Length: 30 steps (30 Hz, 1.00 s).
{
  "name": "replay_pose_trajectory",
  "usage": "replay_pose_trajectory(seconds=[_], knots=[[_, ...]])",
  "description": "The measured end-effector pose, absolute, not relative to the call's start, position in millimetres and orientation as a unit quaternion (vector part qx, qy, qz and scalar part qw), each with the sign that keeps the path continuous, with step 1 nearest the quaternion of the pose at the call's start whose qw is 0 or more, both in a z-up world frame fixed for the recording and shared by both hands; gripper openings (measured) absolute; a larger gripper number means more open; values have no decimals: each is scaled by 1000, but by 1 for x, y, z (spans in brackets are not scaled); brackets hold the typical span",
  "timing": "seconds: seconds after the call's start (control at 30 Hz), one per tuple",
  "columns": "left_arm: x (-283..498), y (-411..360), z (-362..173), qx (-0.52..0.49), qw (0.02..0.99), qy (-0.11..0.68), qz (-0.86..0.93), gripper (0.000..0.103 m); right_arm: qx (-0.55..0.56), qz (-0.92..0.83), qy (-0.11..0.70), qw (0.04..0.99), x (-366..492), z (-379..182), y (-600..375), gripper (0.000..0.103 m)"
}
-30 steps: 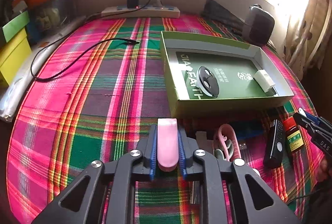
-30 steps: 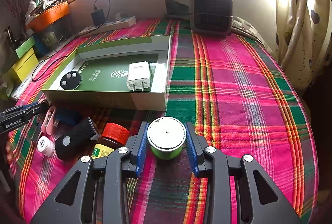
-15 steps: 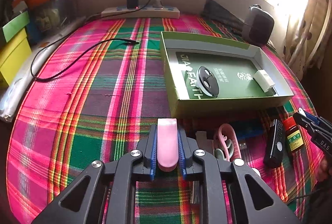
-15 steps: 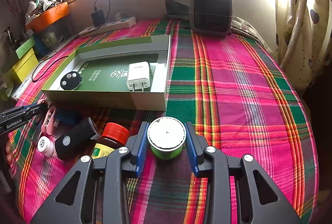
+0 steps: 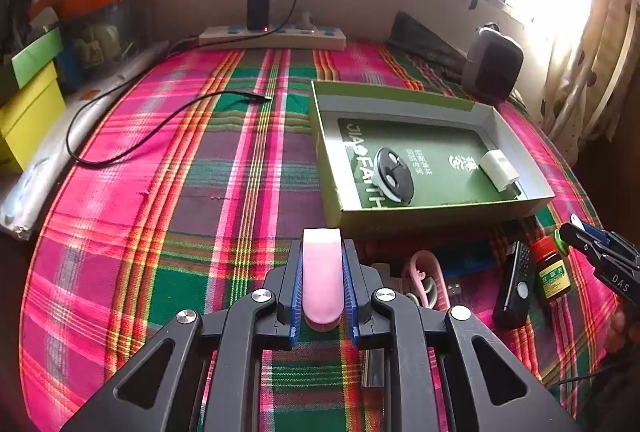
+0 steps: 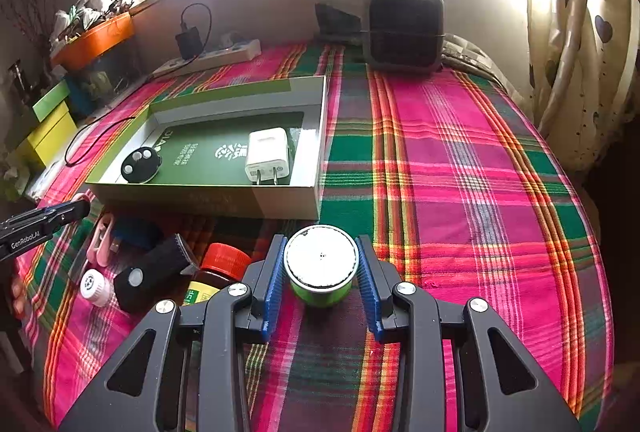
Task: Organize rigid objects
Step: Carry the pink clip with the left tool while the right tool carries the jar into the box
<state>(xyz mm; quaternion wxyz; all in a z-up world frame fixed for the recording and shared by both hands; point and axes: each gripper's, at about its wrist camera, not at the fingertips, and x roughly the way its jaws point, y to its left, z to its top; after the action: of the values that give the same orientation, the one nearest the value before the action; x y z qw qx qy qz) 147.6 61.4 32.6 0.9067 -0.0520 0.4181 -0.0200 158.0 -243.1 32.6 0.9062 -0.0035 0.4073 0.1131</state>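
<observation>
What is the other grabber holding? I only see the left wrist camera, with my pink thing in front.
Observer: The right gripper is closed on a little green tin with a pale lid.
Child: Is anything hiding behind my grabber?
Observer: Yes, a small white bottle sits beside the black gadget.
Child: Which way does the charger's plug point?
Observer: The white charger lies in the box, prongs toward the box's near wall.
</observation>
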Motion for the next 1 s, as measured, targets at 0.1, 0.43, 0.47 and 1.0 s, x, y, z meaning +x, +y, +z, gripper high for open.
replay_pose_trajectory(seconds=[0.1,0.43,0.47,1.0], knots=[[146,63,39,-51,910,412,-21,17,-1,116,404,907,157,36,-243,35],[155,60,66,-53,917,393,-44,17,-7,126,382,916,156,61,-241,35],[158,58,69,-51,918,390,-49,17,-9,128,380,916,157,64,-239,35],[200,40,84,-53,915,387,-101,17,-18,196,381,903,191,84,-201,35]])
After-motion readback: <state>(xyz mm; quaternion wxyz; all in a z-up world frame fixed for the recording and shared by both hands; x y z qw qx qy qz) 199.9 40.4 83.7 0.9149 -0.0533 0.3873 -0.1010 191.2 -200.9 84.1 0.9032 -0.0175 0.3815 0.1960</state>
